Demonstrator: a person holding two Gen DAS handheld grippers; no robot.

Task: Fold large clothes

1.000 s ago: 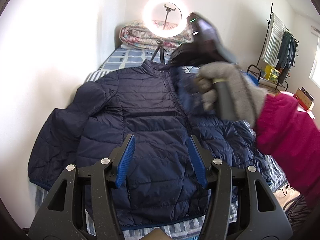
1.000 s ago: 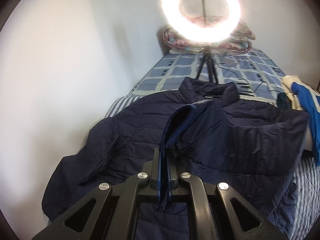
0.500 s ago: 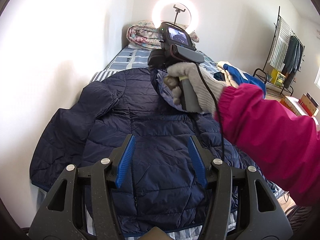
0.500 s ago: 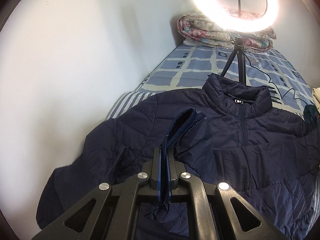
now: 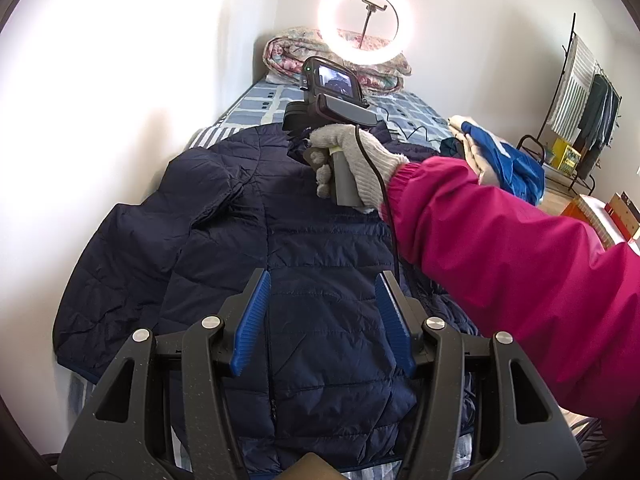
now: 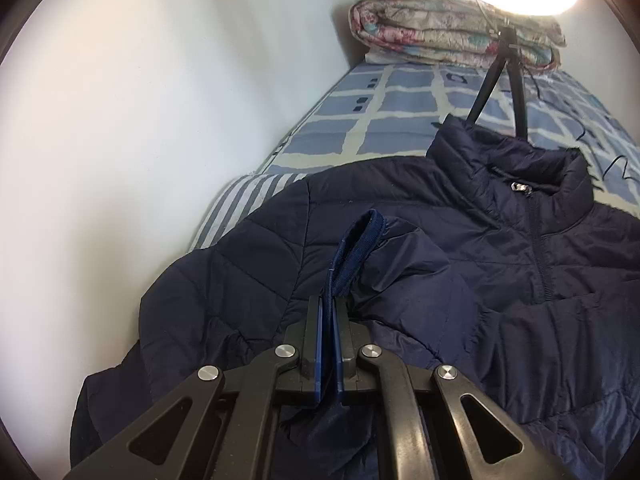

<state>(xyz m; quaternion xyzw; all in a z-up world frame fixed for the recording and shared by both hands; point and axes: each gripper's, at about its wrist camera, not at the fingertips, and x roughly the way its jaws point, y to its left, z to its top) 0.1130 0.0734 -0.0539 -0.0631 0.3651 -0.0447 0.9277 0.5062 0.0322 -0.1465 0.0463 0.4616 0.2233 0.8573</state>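
A navy quilted puffer jacket (image 5: 304, 264) lies front-up on the bed, collar toward the far end; it also shows in the right wrist view (image 6: 540, 320). My left gripper (image 5: 322, 326) is open and empty, held above the jacket's lower front. My right gripper (image 6: 329, 328) is shut on the ribbed cuff (image 6: 356, 240) of the jacket's right sleeve, which is drawn across the chest toward the left shoulder. In the left wrist view the right gripper's body and its gloved hand (image 5: 352, 160) hover over the jacket's upper chest, and its fingers are hidden.
The bed (image 6: 400, 120) runs along a white wall (image 5: 100, 100) on the left. A ring light on a tripod (image 5: 364, 20) stands behind the collar, before a rolled floral quilt (image 6: 440, 28). Blue and cream clothes (image 5: 500, 156) lie at right. A clothes rack (image 5: 588, 92) stands far right.
My right gripper has carried the sleeve cuff leftward and farther up the jacket, across the chest toward the left shoulder. My left gripper has stayed open over the lower front.
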